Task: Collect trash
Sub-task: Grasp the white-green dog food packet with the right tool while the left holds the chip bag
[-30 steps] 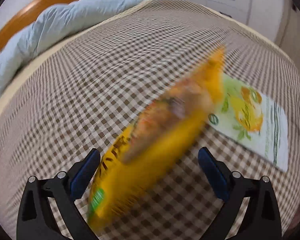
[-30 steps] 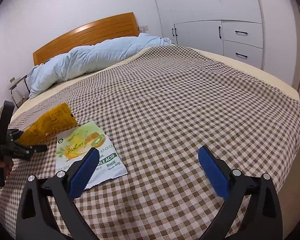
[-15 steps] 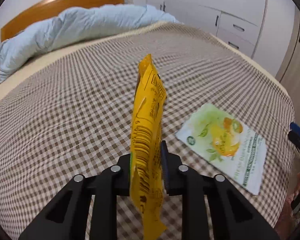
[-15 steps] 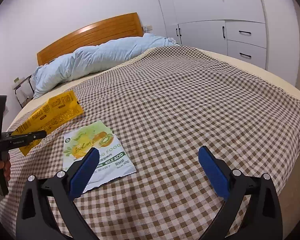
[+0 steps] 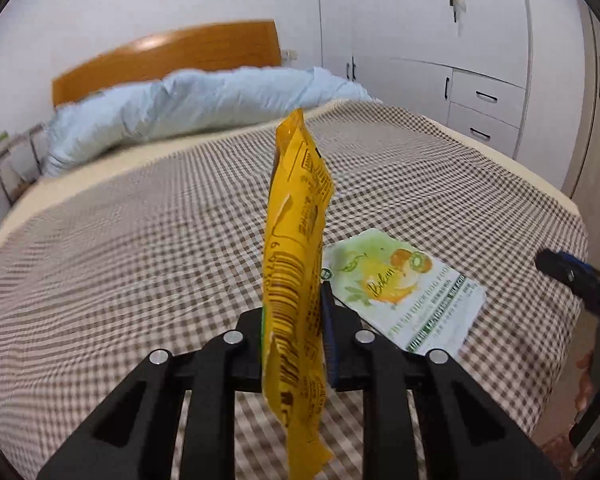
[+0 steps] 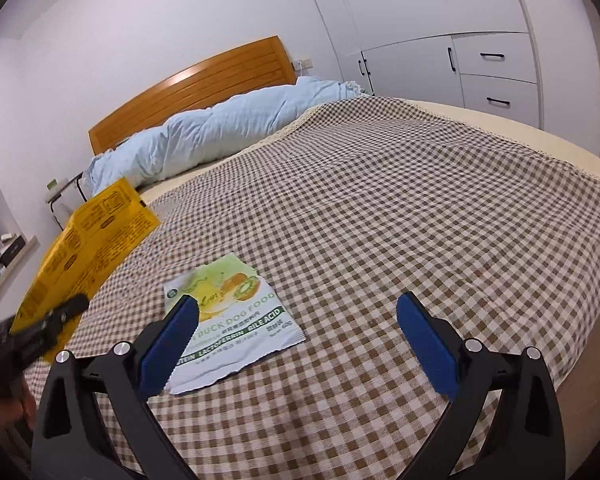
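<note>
Left wrist view: the left gripper (image 5: 296,344) has its jaws pressed together on a yellow snack wrapper (image 5: 298,264), pinching it near its lower part. The wrapper stands on edge, lifted clear of the bed (image 5: 140,248), with a barcode and printed text facing the camera and its loose bottom end hanging below the fingers. Just beyond the gripper, to the right, a white and green dog food packet (image 5: 404,292) lies flat on the brown and white checked bedspread, near the bed's edge. At the far right edge, part of the right gripper (image 5: 572,276) shows, with a bit of a hand below it. A rolled pale blue duvet (image 5: 196,108) lies across the head of the bed in front of a wooden headboard (image 5: 168,56). White wardrobe doors and drawers (image 5: 460,60) line the wall on the right.

Right wrist view: the right gripper (image 6: 300,328) has its blue-padded jaws spread wide and holds nothing. It hovers above the checked bedspread (image 6: 400,208), and its left finger overlaps the near corner of the dog food packet (image 6: 232,316) in the picture; whether it touches cannot be told. At the left edge, the left gripper (image 6: 48,324) clamps the yellow snack wrapper (image 6: 88,244), which tilts upward above the bed's side. The blue duvet (image 6: 228,128), the headboard (image 6: 192,84) and the white wardrobe (image 6: 440,28) fill the background.
</note>
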The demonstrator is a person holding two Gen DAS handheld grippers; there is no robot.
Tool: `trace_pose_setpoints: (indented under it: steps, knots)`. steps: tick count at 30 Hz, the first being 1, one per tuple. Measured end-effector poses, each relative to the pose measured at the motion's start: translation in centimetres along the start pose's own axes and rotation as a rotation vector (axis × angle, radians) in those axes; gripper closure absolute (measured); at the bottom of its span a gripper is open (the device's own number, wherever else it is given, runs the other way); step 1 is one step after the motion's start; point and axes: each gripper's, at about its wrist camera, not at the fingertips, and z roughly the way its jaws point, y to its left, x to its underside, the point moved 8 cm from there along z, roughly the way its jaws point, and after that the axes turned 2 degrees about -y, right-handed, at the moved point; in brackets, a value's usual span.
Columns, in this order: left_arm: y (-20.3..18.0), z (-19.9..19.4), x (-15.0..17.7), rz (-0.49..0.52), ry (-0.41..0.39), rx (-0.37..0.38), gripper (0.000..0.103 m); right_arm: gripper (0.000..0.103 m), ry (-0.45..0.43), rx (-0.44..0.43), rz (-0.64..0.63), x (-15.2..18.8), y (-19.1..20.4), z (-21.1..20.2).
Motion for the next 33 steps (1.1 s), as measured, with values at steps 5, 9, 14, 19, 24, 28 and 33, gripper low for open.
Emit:
trace_pose_setpoints:
  steps: [5,9,14,19,24,28,33]
  knots:
    - [-1.3,-3.0,1.9,-0.103,-0.042,0.001,0.085,0.008,-0.023,-0.008,-0.023,0.0,0.7,-1.0]
    - [-1.5,-4.1,3.4,-0.18,-0.064,0.002,0.085,0.008,-0.017,-0.002,-0.008,0.3,0.3,-1.2]
    - [-1.5,-2.9,4.2,-0.209,-0.042,0.024,0.085,0.008,-0.002,0.026,-0.03,1.3,0.3,-1.2]
    - [-1.3,-2.5,3.9,-0.209,-0.052,0.045,0.085,0.008,0.023,0.048,-0.073,2.8,0.7,-0.6]
    - [-0.5,-1.3,4.0,-0.225,-0.03,0.018,0.085,0.008,0.054,0.021,-0.067,3.8,1.1,-0.1]
    - [-0.8,-0.3,4.6,-0.214,0.007,-0.006,0.085,0.008,0.078,-0.003,-0.051,4.2,1.6,0.5]
    - [-1.9,-0.2,5.1,-0.175,0.025,-0.023,0.085,0.008,0.127,-0.029,0.007,4.7,1.7,1.7]
